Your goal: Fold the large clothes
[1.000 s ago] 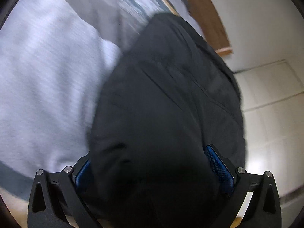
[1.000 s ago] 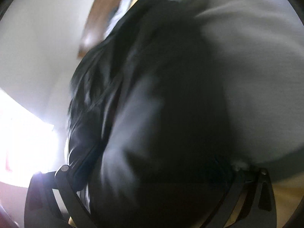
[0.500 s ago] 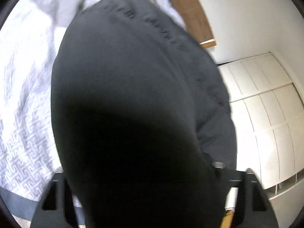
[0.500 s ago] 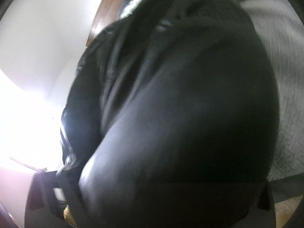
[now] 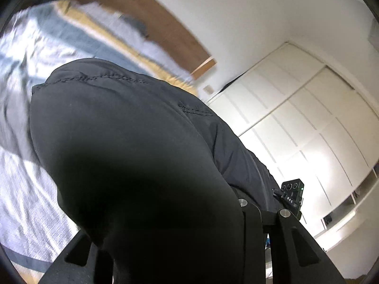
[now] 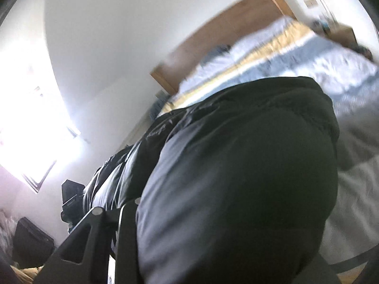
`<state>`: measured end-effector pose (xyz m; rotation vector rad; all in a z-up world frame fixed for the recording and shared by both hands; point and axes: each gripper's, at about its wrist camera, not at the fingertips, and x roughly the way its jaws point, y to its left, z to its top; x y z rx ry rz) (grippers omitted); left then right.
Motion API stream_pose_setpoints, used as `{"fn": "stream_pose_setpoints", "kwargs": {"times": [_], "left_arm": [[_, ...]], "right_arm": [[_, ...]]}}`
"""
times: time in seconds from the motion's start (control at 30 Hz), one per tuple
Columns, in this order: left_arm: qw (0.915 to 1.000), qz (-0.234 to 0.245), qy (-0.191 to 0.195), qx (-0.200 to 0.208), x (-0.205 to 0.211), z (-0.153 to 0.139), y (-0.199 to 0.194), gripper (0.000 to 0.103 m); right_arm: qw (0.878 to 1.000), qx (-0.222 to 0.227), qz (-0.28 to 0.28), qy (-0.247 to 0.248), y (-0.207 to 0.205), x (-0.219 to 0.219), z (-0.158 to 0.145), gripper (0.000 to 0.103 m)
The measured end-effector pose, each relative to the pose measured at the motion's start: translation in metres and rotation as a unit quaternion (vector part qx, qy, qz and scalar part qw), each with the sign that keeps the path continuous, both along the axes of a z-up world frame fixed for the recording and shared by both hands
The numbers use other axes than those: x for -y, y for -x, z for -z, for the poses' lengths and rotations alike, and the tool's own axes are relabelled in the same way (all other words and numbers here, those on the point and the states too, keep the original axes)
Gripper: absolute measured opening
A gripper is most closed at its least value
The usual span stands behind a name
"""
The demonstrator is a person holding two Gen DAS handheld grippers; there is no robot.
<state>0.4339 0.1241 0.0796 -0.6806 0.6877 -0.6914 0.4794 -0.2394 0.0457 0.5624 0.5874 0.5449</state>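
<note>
Both tongs have just been closing on the black jacket (image 5: 132,142): left tongs (image 5: 165,248) and right tongs (image 6: 213,248) each grip a bunch of it (fingertips buried in fabric), lifted above the bed (image 5: 35,203).

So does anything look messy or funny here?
Nothing looks broken or spilled. The black jacket bulges in a crumpled bunch over both tongs, hiding their tips, not yet folded. The bed cover behind looks rumpled too.
</note>
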Motion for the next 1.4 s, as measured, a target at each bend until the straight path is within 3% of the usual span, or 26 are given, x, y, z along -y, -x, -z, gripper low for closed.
{"fn": "stream_pose_setpoints", "kwargs": {"times": [0.1,0.2,0.33,0.43,0.53,0.6,0.7,0.8,1.0,1.17,1.33,1.4], "left_arm": [[0.9998,0.002,-0.002,0.017,0.001,-0.010,0.021,0.033],[0.9998,0.004,-0.019,0.001,-0.002,0.009,0.033,0.033],[0.9965,-0.003,-0.054,-0.064,-0.011,0.069,0.053,0.033],[0.9859,-0.019,-0.096,-0.135,-0.013,0.124,0.058,0.033],[0.9811,-0.033,-0.084,-0.171,-0.026,0.149,0.071,0.044],[0.9775,-0.045,-0.082,-0.189,-0.036,0.154,0.077,0.064],[0.9747,-0.070,-0.083,-0.195,-0.055,0.143,0.083,0.074],[0.9719,-0.104,-0.088,-0.192,-0.084,0.133,0.096,0.087],[0.9678,-0.156,-0.086,-0.177,-0.105,0.100,0.136,0.088],[0.9701,-0.151,-0.090,-0.167,-0.103,0.099,0.138,0.088],[0.9709,-0.152,-0.104,-0.153,-0.091,0.073,0.165,0.088],[0.9695,-0.157,-0.128,-0.138,-0.081,0.061,0.179,0.088]], "right_arm": [[1.000,0.018,-0.005,0.001,0.024,0.000,-0.013,0.029],[1.000,0.006,-0.006,0.005,0.049,0.004,0.005,0.029],[0.999,-0.049,0.006,0.016,0.064,0.002,0.063,0.029],[0.992,-0.119,0.026,0.043,0.068,-0.001,0.115,0.029],[0.987,-0.153,0.048,0.032,0.082,0.017,0.150,0.034],[0.983,-0.169,0.062,0.025,0.083,0.029,0.157,0.051],[0.979,-0.187,0.080,0.019,0.096,0.046,0.161,0.069],[0.976,-0.187,0.106,0.021,0.106,0.069,0.152,0.078],[0.974,-0.169,0.141,0.056,0.146,0.093,0.120,0.080],[0.977,-0.148,0.143,0.056,0.164,0.088,0.096,0.080],[0.981,-0.126,0.132,0.070,0.180,0.071,0.077,0.080],[0.982,-0.111,0.121,0.090,0.192,0.056,0.065,0.080]]}}
